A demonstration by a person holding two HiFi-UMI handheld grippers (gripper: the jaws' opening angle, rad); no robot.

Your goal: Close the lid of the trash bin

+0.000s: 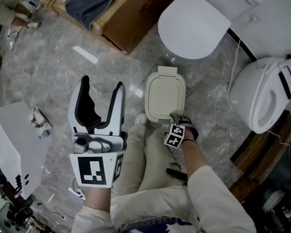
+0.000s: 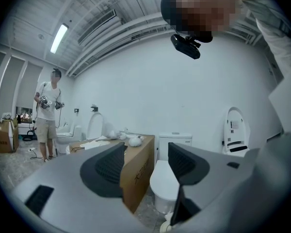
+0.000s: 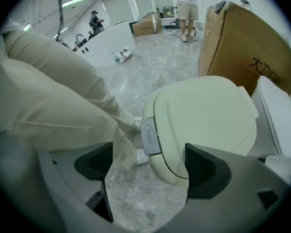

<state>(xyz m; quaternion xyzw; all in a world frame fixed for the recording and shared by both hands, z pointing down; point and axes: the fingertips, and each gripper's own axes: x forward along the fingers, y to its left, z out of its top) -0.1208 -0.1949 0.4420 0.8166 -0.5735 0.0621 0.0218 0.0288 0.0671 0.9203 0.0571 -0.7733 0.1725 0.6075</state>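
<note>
Trash bin [image 1: 165, 95] sits on the marble floor [image 1: 53, 81] right in front of my knees, w/ a toilet [image 1: 194, 28] just beyond it and a cardboard box [image 1: 136, 13] far left. Its cream lid [image 3: 203, 115] looks flat down on the rim already, so prob. nothing left but a check press.

Lid = thin hard plastic by the look: light, stiff, smooth, a bit slippery, hinge at the far edge. No need to pinch it. I'd push down w/ a jaw tip on the near edge beside the grey PUSH button [image 3: 149, 136], not on it, since that likely pops it open.

Right gripper [image 3: 145, 164] is low, aimed down at the bin's near edge, jaws spread, nothing held; can't tell if it's touching. Left gripper [image 1: 103, 86] is raised off to the left, jaws spread too, empty, tips pointing away from me.
</note>
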